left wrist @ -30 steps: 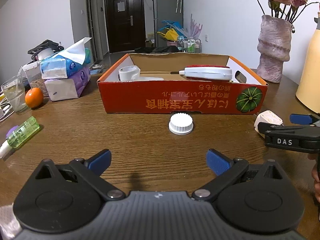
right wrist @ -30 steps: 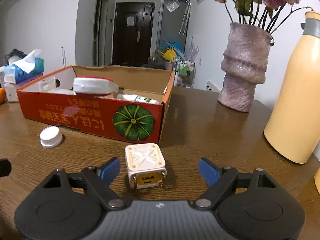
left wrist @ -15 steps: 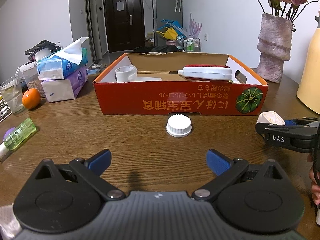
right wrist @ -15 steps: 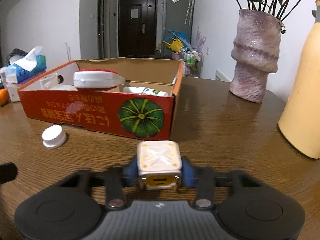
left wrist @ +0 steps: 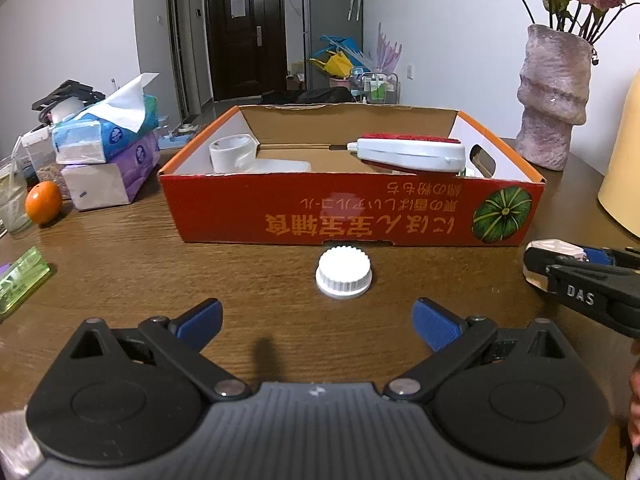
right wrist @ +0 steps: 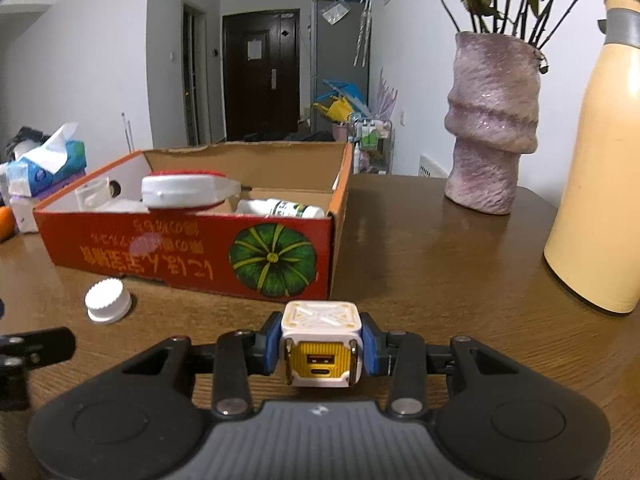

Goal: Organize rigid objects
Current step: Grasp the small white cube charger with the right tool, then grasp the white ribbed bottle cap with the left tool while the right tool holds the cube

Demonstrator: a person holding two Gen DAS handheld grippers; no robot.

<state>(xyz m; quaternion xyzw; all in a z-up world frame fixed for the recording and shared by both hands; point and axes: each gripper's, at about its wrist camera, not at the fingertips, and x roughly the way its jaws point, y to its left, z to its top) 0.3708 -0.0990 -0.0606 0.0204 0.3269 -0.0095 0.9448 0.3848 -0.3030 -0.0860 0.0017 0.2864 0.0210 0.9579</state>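
My right gripper (right wrist: 321,350) is shut on a white cube charger (right wrist: 321,344) with a yellow port face, held just above the table, in front of the red cardboard box (right wrist: 192,248). The charger also shows in the left wrist view (left wrist: 554,249). My left gripper (left wrist: 316,320) is open and empty; a white ribbed bottle cap (left wrist: 344,272) lies on the table just ahead of it, also in the right wrist view (right wrist: 107,301). The box (left wrist: 352,212) holds a white and red lint brush (left wrist: 408,154), a tape roll (left wrist: 232,152) and a white bottle (right wrist: 280,208).
A purple vase (right wrist: 490,128) with flowers and a tall yellow flask (right wrist: 600,160) stand to the right. Tissue packs (left wrist: 104,148), an orange (left wrist: 43,202), a glass (left wrist: 10,196) and a green bottle (left wrist: 20,280) sit at the left.
My right gripper closed on the cube charger and lifted it slightly. My left gripper moved forward toward the white cap and stayed open.
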